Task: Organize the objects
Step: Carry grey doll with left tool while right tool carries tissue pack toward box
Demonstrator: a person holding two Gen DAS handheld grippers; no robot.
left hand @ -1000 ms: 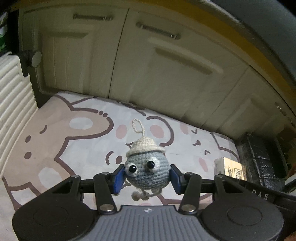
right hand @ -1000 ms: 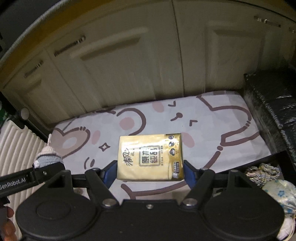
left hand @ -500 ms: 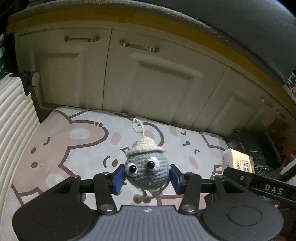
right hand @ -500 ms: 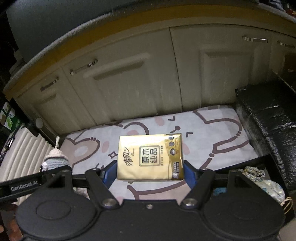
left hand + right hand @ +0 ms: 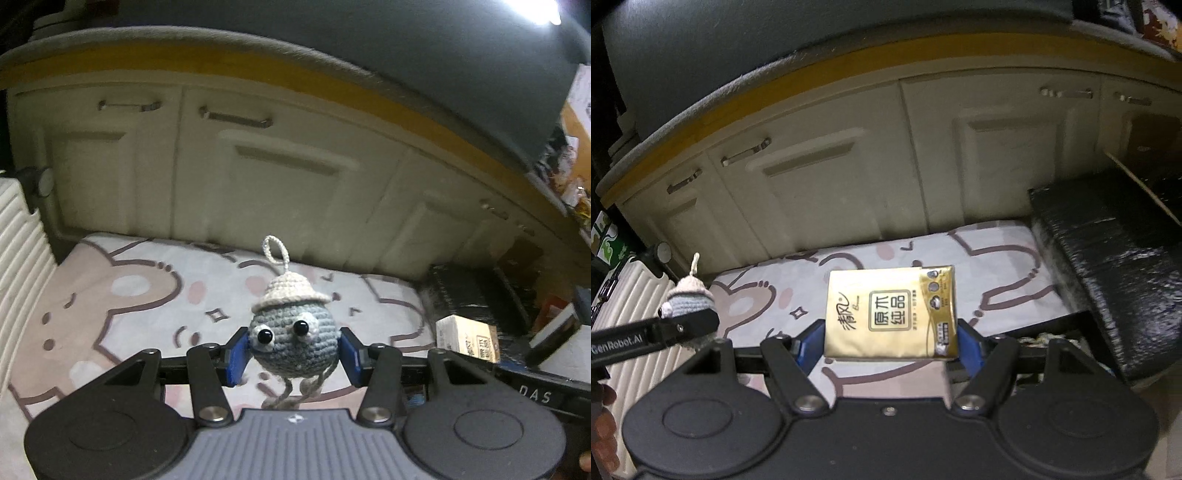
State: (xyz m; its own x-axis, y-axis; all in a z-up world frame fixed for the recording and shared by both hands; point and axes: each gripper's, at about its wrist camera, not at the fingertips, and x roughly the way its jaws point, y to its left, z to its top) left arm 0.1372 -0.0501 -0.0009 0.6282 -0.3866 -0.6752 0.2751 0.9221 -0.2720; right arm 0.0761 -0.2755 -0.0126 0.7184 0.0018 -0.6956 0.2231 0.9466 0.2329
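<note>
A grey crocheted doll (image 5: 293,341) with a cream hat, black eyes and a loop on top hangs in the air, my left gripper (image 5: 293,356) shut on its round body with blue pads. The right wrist view shows the same doll (image 5: 687,301) at far left. My right gripper (image 5: 891,343) is shut on a gold tissue pack (image 5: 892,314), held flat above the cartoon-print mat (image 5: 993,266). That pack (image 5: 467,338) also shows end-on at the right in the left wrist view. Both items are off the mat.
Cream cabinet doors (image 5: 236,177) with metal handles run behind the mat (image 5: 122,295), under a yellow-edged counter. A ribbed white suitcase (image 5: 18,254) stands at left. A black foil-wrapped box (image 5: 1108,236) lies at right, with a dark bin (image 5: 1052,338) of small items before it.
Both grippers have risen and drawn back from the mat with their items still held. More of the counter above the cabinets has come into view.
</note>
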